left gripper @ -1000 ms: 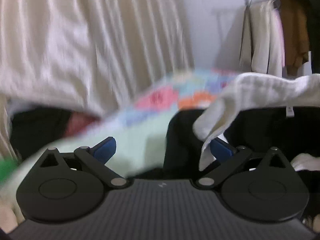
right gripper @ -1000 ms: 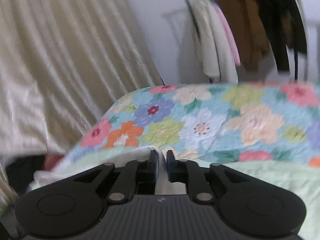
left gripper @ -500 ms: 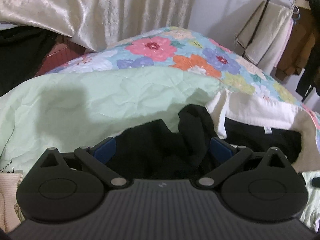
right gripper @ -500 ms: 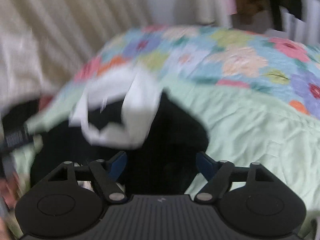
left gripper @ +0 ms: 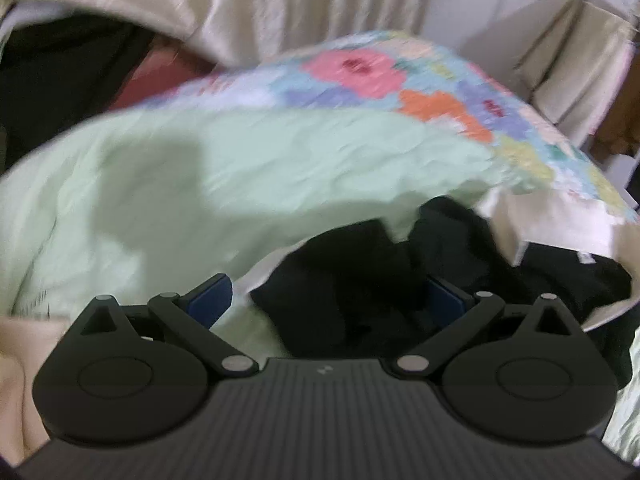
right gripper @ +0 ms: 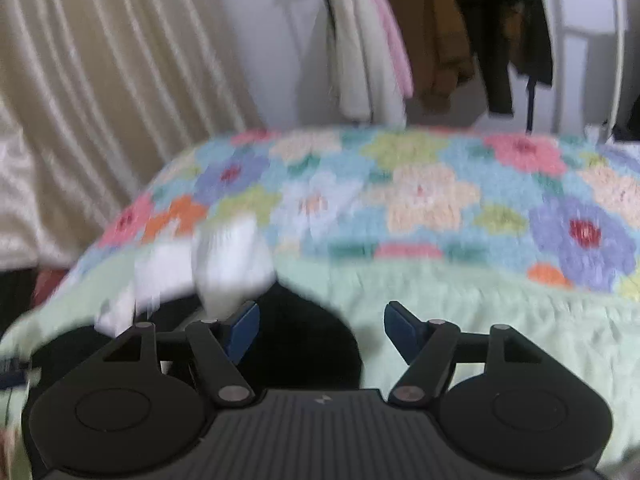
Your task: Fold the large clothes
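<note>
Nearby: floral quilt, hanging clothes.

Left wrist view: the garment lies crumpled on the sheet, directly ahead of the left gripper and between its spread fingers, extending to the gripper's right. The sheet spreads ahead and to the left. The quilt lies beyond the sheet. Curtain stands behind the bed; hanging clothes far right.

Right wrist view: the garment sits ahead-left of the right gripper, partly between its parted fingers. Sheet ahead-right, quilt beyond, hanging clothes behind the bed.
</note>
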{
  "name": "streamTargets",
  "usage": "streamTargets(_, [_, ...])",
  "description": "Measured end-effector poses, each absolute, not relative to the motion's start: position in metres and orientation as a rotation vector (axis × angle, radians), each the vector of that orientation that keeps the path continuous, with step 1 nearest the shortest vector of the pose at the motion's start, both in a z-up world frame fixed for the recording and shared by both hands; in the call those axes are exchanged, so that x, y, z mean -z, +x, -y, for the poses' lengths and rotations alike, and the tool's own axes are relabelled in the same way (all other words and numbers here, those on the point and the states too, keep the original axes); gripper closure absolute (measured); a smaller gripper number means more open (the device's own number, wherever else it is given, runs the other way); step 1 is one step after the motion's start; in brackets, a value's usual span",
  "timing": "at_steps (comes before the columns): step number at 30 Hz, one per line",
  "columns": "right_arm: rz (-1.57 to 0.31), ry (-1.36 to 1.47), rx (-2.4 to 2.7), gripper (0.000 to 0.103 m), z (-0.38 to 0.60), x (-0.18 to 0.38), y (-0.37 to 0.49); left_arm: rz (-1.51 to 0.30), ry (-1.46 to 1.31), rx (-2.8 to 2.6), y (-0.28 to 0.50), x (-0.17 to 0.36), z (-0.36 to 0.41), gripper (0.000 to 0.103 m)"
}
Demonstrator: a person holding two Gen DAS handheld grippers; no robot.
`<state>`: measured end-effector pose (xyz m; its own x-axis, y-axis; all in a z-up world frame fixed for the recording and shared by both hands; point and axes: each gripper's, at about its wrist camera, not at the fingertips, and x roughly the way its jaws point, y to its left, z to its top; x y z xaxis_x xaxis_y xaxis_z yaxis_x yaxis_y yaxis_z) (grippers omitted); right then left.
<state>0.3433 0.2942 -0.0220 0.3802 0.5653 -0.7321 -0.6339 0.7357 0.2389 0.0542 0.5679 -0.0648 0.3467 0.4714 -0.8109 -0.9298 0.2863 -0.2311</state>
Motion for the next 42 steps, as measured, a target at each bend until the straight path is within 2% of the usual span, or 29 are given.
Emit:
streamTargets(2, [-0.993, -0.121, -0.787, 0.035, -0.278, 0.047, 0.344, -0.681, -0.851, -1.068, 0.042, 0.067, -0.576, 0.001])
streamTargets(8, [-1.025, -0.106, -0.794, 0.036, -0.287, 0.074, 0.336, -0.652, -0.904, -0.948, 0.04, 0.09, -0.585, 0.003])
streamTargets(9, [-1.021, -0.132, -0.813, 0.037, -0.294, 0.076, 0.332, -0.652, -0.904, -0.937, 0.042, 0.091, -0.585, 0.011])
streamTargets(10, [-1.018, -0.157, -0.832, 0.044, -0.302, 0.077, 0.328, -0.662, -0.871, -0.926, 0.049, 0.092, -0.582, 0.039])
streamTargets(12, [-1.029, -0.247, -0.848, 0.074, -0.318, 0.081, 0.323, -0.681, -0.805, -0.904, 0.062, 0.095, -0.575, 0.077])
streamTargets(13, [-1.047, -0.274, -0.837, 0.097, -0.321, 0.079, 0.321, -0.676, -0.756, -0.94, 0.065, 0.09, -0.57, 0.082])
streamTargets(15, [-1.071, -0.327, -0.811, 0.097, -0.326, 0.072, 0.319, -0.665, -0.657, -1.01, 0.069, 0.08, -0.56, 0.091])
streamTargets(19, [-0.917, -0.418, -0.687, 0.097, -0.318, 0.018, 0.317, -0.675, -0.468, -1.173, 0.07, 0.064, -0.55, 0.092])
streamTargets(22, [-0.801, -0.54, -0.538, 0.097, -0.314, -0.001, 0.327, -0.669, -0.571, -1.117, 0.064, 0.07, -0.558, 0.092])
streamTargets(24, [-0.796, -0.554, -0.486, 0.085, -0.312, -0.002, 0.34, -0.692, -0.648, -1.111, 0.063, 0.082, -0.564, 0.091])
streamTargets(25, [-0.819, -0.532, -0.468, 0.065, -0.308, 0.003, 0.342, -0.701, -0.646, -1.12, 0.064, 0.083, -0.565, 0.089])
streamTargets(26, [-0.841, -0.509, -0.45, 0.054, -0.304, 0.008, 0.345, -0.703, -0.662, -1.119, 0.062, 0.084, -0.567, 0.089])
streamTargets(29, [-0.906, -0.439, -0.395, 0.05, -0.292, 0.024, 0.352, -0.688, -0.731, -1.121, 0.052, 0.087, -0.574, 0.084])
streamTargets(30, [-0.928, -0.416, -0.377, 0.049, -0.288, 0.029, 0.354, -0.669, -0.77, -1.124, 0.046, 0.088, -0.577, 0.077])
streamTargets(31, [-0.954, -0.375, -0.379, 0.045, -0.282, 0.033, 0.355, -0.649, -0.807, -1.128, 0.039, 0.088, -0.58, 0.068])
streamTargets(32, [-0.993, -0.288, -0.441, 0.038, -0.27, 0.033, 0.347, -0.633, -0.834, -1.146, 0.033, 0.09, -0.582, 0.064])
streamTargets(34, [-1.039, -0.2, -0.486, 0.032, -0.252, 0.036, 0.337, -0.612, -0.872, -1.17, 0.021, 0.091, -0.585, 0.063])
streamTargets(37, [-1.089, -0.172, -0.476, 0.029, -0.242, 0.054, 0.327, -0.583, -0.899, -1.171, 0.012, 0.086, -0.585, 0.063])
streamTargets(38, [-1.115, -0.177, -0.494, 0.039, -0.241, 0.063, 0.326, -0.568, -0.898, -1.166, 0.011, 0.083, -0.584, 0.063])
streamTargets(39, [-1.14, -0.207, -0.521, 0.059, -0.241, 0.071, 0.326, -0.565, -0.881, -1.17, 0.011, 0.079, -0.583, 0.063])
streamTargets(40, [-1.144, -0.244, -0.532, 0.096, -0.242, 0.076, 0.325, -0.562, -0.863, -1.174, 0.011, 0.075, -0.581, 0.063])
streamTargets(42, [-1.017, -0.364, -0.436, 0.097, -0.246, 0.069, 0.312, -0.562, -0.831, -1.184, 0.01, 0.07, -0.58, 0.062])
